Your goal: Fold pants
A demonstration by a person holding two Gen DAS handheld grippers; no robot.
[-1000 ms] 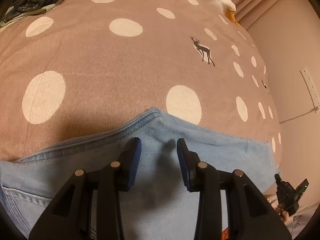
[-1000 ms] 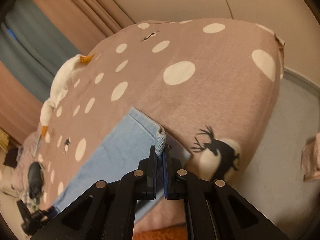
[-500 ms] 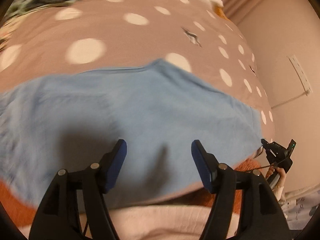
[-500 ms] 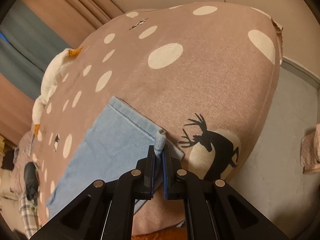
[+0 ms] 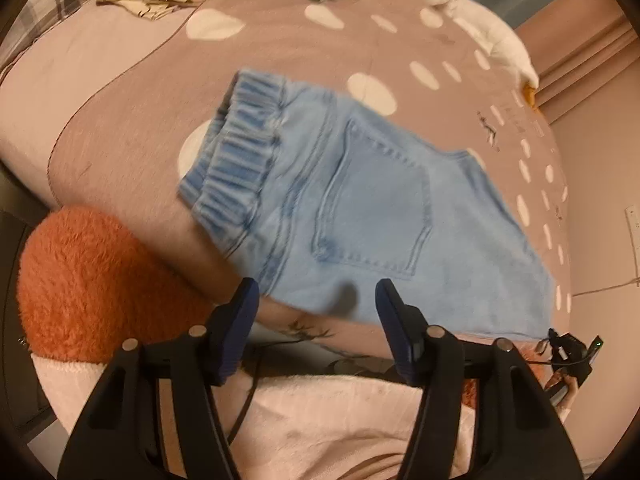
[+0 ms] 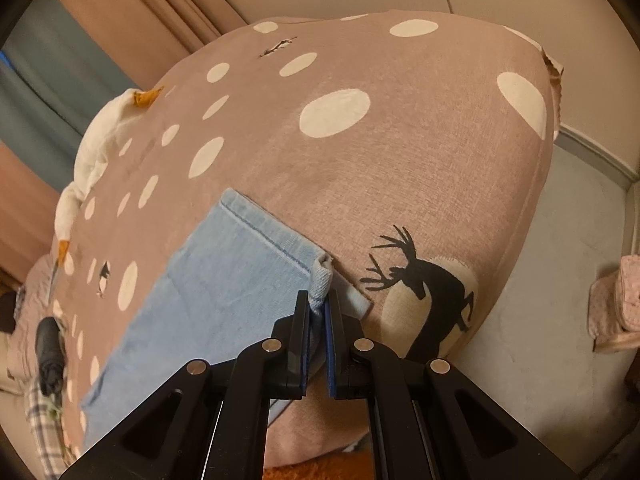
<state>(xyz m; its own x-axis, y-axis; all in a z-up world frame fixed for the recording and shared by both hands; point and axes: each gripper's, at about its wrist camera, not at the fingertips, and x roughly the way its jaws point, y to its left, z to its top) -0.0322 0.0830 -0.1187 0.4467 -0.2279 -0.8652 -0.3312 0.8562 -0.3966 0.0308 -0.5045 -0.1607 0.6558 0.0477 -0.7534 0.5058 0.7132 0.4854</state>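
Pants [image 6: 208,292] hem pinched between right fingers [image 6: 300,320]; left fingers [image 5: 244,308] apparently clear.

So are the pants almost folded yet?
Partly. The jeans lie flat on the spotted blanket. The right gripper pinches the leg hem; the left gripper is open, holding nothing. Bringing the hem up to the waistband is still left.

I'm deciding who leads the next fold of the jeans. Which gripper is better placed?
Right. The right gripper is already shut on the hem corner of the jeans, ready to carry it over. The left gripper is open, hanging off the bed near the waistband.
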